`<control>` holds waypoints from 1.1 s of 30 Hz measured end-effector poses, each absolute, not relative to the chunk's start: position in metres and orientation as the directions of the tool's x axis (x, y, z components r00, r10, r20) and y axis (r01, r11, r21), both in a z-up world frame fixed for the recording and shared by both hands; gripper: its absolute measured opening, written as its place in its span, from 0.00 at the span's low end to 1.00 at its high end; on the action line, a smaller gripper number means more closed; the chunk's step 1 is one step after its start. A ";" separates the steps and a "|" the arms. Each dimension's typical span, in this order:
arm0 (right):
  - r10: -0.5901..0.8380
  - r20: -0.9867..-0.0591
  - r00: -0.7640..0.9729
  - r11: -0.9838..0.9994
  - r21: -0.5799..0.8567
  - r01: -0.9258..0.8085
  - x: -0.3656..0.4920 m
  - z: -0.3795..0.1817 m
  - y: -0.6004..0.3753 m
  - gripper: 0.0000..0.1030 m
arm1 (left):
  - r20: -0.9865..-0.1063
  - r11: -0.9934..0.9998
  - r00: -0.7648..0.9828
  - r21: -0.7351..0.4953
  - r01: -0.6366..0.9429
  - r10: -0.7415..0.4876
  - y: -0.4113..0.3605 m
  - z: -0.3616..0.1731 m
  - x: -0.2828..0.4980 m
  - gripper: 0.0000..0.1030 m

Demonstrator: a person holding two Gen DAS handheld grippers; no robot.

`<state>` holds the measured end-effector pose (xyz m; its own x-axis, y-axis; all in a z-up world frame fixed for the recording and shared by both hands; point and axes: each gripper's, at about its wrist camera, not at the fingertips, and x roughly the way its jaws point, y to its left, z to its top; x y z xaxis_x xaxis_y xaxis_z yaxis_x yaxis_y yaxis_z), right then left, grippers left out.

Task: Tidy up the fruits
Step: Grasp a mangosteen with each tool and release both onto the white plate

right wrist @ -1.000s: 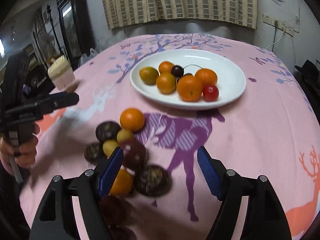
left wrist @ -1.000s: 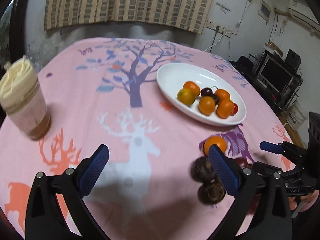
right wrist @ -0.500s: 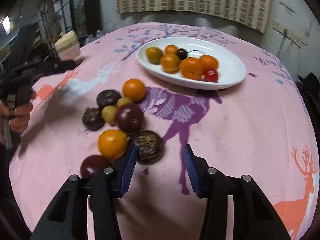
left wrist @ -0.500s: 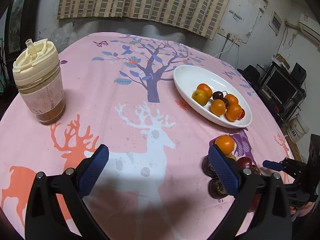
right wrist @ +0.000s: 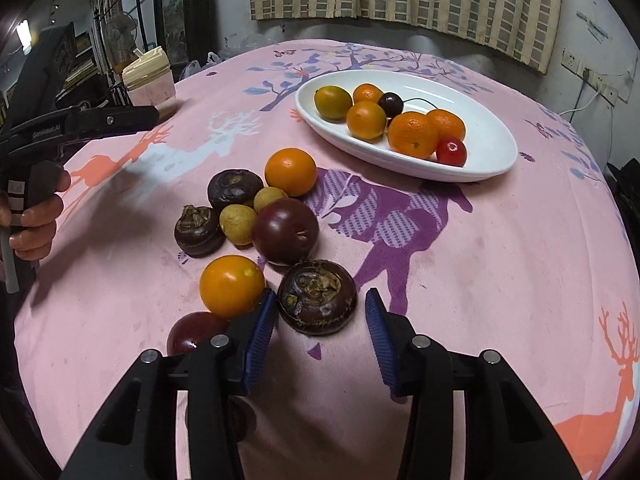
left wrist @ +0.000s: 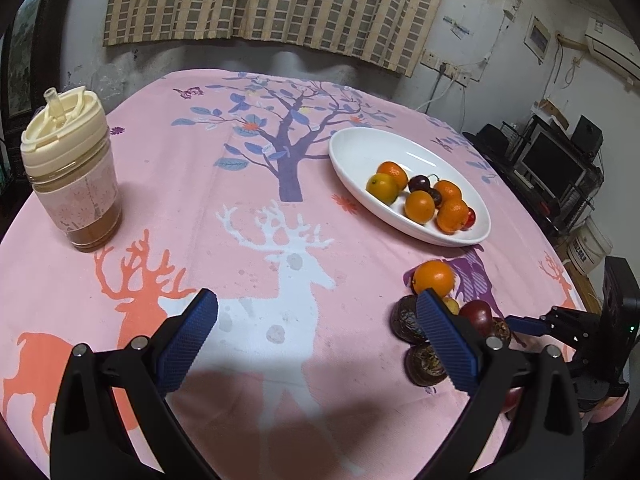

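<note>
The desk [left wrist: 224, 208] wears a pink cloth patterned with deer and a purple tree. Orange fruits [right wrist: 412, 135] fill a white plate [right wrist: 488, 136].

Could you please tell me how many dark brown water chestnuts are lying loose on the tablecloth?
3: one dark brown water chestnut between the right tongs, one at the cluster's left edge, one beside the far orange. More may hide behind the tongs.

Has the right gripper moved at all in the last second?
Yes. The right gripper has closed in on the loose fruit: its open jaws now flank a dark brown fruit, with the white plate farther off.
</note>
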<state>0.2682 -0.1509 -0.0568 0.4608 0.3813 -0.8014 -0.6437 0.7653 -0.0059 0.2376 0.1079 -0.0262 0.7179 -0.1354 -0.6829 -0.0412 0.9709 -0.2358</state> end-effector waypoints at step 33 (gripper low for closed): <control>0.423 -0.757 0.498 0.850 0.141 -0.507 0.285 -0.039 -0.184 0.40 | -0.803 0.924 0.520 -0.094 0.370 -0.290 0.008 -0.071 0.242 0.39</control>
